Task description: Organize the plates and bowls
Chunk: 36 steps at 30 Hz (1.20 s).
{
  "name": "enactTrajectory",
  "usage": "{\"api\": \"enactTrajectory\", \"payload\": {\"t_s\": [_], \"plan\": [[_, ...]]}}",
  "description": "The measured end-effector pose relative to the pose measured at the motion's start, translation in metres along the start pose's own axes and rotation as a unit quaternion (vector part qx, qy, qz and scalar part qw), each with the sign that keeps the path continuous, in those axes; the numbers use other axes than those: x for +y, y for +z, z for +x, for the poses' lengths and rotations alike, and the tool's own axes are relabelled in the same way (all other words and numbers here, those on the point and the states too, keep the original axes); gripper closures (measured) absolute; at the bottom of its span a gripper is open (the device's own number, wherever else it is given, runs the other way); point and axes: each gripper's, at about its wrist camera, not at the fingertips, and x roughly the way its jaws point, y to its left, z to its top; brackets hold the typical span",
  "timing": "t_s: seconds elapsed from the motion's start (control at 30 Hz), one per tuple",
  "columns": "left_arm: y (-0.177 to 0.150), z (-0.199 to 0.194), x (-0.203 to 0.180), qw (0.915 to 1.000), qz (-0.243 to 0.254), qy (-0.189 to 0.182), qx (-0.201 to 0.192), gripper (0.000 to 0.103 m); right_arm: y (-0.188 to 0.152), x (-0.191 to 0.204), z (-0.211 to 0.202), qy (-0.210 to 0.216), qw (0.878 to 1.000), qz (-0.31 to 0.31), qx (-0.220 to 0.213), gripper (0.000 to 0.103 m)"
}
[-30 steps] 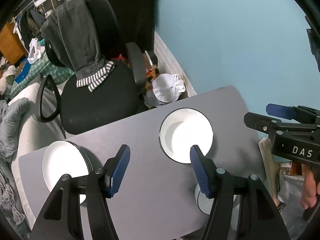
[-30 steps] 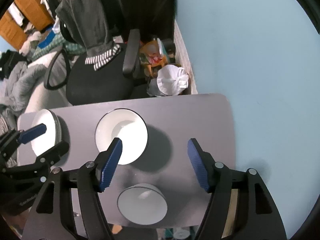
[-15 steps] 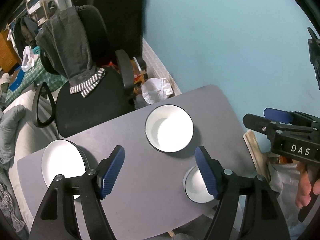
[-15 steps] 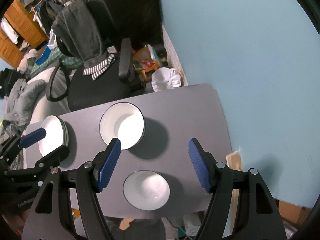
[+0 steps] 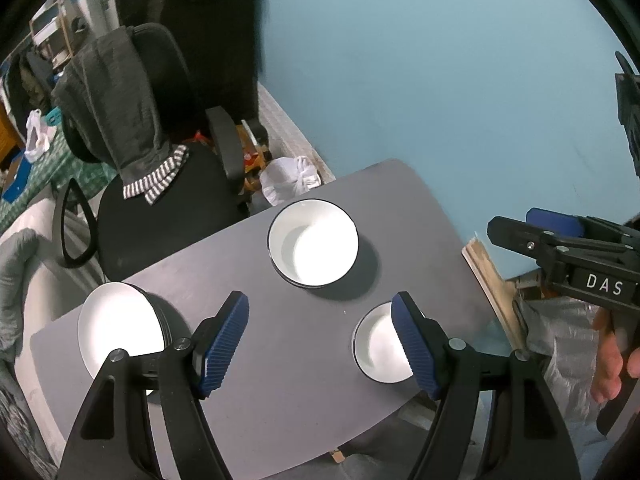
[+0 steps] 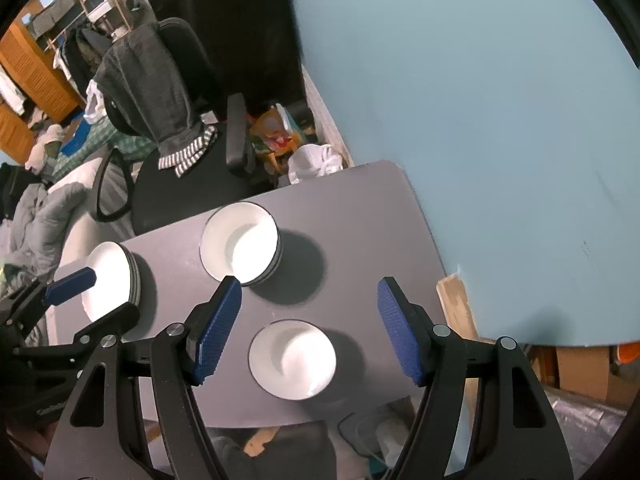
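A grey table (image 5: 256, 264) holds three sets of white, dark-rimmed dishes. A stack of plates (image 5: 120, 328) sits at the left, a stack of large bowls (image 5: 314, 248) in the middle, and one small bowl (image 5: 376, 344) near the front edge. My left gripper (image 5: 320, 320) hangs open high above the table with nothing between its blue pads. My right gripper (image 6: 310, 308) is also open and empty, high above the small bowl (image 6: 292, 360), with the large bowls (image 6: 240, 244) and plates (image 6: 108, 276) to its left.
A black office chair (image 5: 160, 216) draped with a grey garment stands behind the table. A white bag (image 5: 288, 178) and clutter lie on the floor by the blue wall (image 5: 440, 80). Bedding (image 6: 44, 216) is at the left, and cardboard boxes (image 6: 580, 368) at the right.
Both grippers have lifted and drawn back from the table, so the dishes look smaller and the small bowl shows fully. The left jaws have spread wider.
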Motion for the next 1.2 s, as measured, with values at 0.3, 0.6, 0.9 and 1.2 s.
{"api": "enactTrajectory", "payload": {"t_s": [0.3, 0.6, 0.9, 1.2], "plan": [[-0.007, 0.002, -0.001, 0.9995, 0.030, -0.010, 0.005, 0.028, -0.017, -0.010, -0.006, -0.015, 1.000, 0.022, 0.006, 0.033], [-0.011, 0.010, 0.001, 0.9991, 0.035, -0.018, 0.017, 0.028, -0.036, -0.019, -0.003, -0.025, 0.998, 0.050, 0.025, 0.033], [-0.017, 0.029, -0.009, 0.9975, 0.051, -0.029, 0.040, 0.028, -0.055, -0.025, 0.008, -0.041, 0.996, 0.062, 0.053, 0.033], [-0.024, 0.043, -0.023, 0.9961, 0.063, -0.034, 0.051, 0.028, -0.067, -0.031, 0.018, -0.038, 0.994, 0.072, 0.069, 0.033]]}}
